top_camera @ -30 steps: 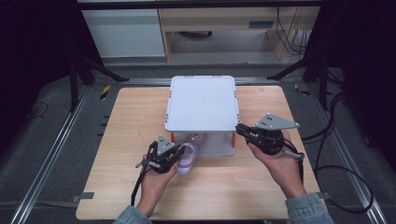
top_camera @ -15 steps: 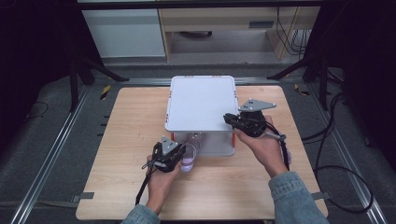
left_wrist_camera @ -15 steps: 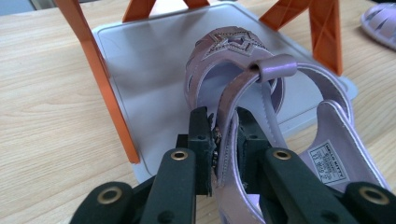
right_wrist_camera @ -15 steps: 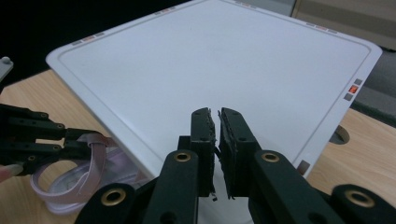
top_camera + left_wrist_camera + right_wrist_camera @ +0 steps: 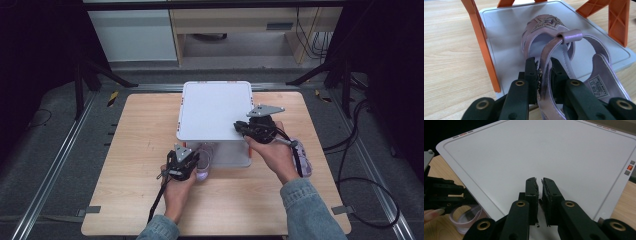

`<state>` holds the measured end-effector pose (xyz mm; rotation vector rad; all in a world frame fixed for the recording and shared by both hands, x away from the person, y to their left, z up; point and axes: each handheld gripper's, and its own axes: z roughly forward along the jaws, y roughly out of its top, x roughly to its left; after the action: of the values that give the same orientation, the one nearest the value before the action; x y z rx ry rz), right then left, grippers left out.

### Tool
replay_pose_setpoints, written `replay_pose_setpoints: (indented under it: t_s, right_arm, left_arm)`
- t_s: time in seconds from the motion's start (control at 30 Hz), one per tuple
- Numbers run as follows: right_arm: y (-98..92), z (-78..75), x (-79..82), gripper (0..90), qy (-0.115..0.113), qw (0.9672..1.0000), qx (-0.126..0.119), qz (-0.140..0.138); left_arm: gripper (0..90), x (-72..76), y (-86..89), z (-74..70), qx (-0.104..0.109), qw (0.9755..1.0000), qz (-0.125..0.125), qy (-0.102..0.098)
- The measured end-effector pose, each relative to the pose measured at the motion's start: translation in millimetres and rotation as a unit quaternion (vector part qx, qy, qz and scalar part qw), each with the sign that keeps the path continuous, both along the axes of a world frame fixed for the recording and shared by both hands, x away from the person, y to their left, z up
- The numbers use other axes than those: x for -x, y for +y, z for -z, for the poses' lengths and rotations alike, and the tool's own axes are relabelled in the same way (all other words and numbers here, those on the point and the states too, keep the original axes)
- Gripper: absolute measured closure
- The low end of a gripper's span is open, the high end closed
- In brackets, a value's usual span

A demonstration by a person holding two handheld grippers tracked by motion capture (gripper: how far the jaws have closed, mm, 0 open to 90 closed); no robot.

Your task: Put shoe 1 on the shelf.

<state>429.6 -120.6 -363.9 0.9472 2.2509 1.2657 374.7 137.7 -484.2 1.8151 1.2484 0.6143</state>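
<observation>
Left tool (image 5: 543,75) grips one lilac sandal (image 5: 564,62) by its strap; right tool (image 5: 540,192), clenched empty, hovers over one white rack (image 5: 215,107).

Even overhead light brightens the wooden table (image 5: 130,150); beyond its edges the room falls dark. The white shelf top (image 5: 216,110) glares mildly. Close-up views stay sharp.

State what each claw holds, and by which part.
The left claw grips the lilac strappy sandal by its thin strap. The right claw is shut on nothing, above the white two-tier rack.
</observation>
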Motion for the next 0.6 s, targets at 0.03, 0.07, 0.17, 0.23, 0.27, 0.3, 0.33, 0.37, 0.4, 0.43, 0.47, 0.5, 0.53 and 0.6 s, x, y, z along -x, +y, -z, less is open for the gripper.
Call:
replay_pose_setpoints:
  t_s: [0.03, 0.07, 0.17, 0.23, 0.27, 0.3, 0.33, 0.37, 0.4, 0.43, 0.47, 0.5, 0.53, 0.6]
  right_arm:
    - [0.1, 0.0, 0.1, 82.9, -0.001, 1.0000, 0.002, -0.001]
    - [0.1, 0.1, 0.3, 82.7, -0.002, 1.0000, 0.002, -0.001]
    - [0.1, 0.2, 0.3, 82.1, -0.003, 1.0000, 0.002, -0.002]
    - [0.3, 0.3, 0.3, 81.9, -0.004, 1.0000, 0.003, -0.002]
    - [0.3, 0.4, 0.0, 81.6, -0.004, 1.0000, 0.003, -0.002]
    - [0.2, 0.5, -0.2, 81.0, -0.004, 1.0000, 0.002, -0.002]
    - [0.1, 0.6, -0.4, 81.0, -0.004, 1.0000, 0.001, -0.001]
    - [0.0, 0.8, -0.6, 80.8, -0.004, 1.0000, 0.001, -0.001]
    - [0.0, 0.7, -0.7, 80.5, -0.004, 1.0000, 0.001, -0.001]
    - [0.0, 0.7, -0.7, 80.2, -0.004, 1.0000, 0.001, 0.000]
    - [0.0, 0.7, -0.7, 79.9, -0.004, 1.0000, 0.001, 0.000]
    - [-0.1, 0.7, -0.7, 79.9, -0.004, 1.0000, 0.001, 0.000]
    - [-0.1, 0.8, -0.7, 79.8, -0.004, 1.0000, 0.001, 0.001]
    - [-0.1, 1.0, -0.4, 79.8, -0.005, 1.0000, 0.001, 0.001]
  left_arm:
    - [78.2, -0.9, 0.0, 0.4, 0.006, 1.0000, 0.000, 0.006]
    - [77.9, -1.9, -0.3, 1.0, 0.013, 0.9999, -0.002, 0.011]
    - [77.1, -2.5, -2.3, 2.1, 0.014, 0.9998, -0.001, 0.012]
    - [76.3, -2.2, -2.8, 1.5, 0.017, 0.9998, 0.000, 0.013]
    - [75.5, -2.1, -2.7, 1.3, 0.021, 0.9997, -0.001, 0.014]
    - [74.1, -2.1, -2.4, 0.9, 0.027, 0.9996, -0.001, 0.012]
    - [72.2, -1.5, -2.7, 0.0, 0.034, 0.9993, -0.002, 0.013]
    - [70.3, -0.3, -3.4, -1.2, 0.044, 0.9989, -0.001, 0.017]
    - [68.9, 0.5, -3.9, -2.0, 0.046, 0.9988, 0.001, 0.018]
    - [67.1, 1.4, -4.3, -2.7, 0.044, 0.9989, 0.002, 0.017]
    - [65.0, 2.0, -4.5, -3.0, 0.042, 0.9990, 0.004, 0.016]
    - [63.1, 2.4, -4.5, -3.3, 0.038, 0.9992, 0.005, 0.014]
    - [60.6, 2.6, -4.3, -3.7, 0.034, 0.9994, 0.006, 0.009]
    - [57.1, 3.0, -2.7, -5.4, 0.024, 0.9996, 0.011, -0.006]
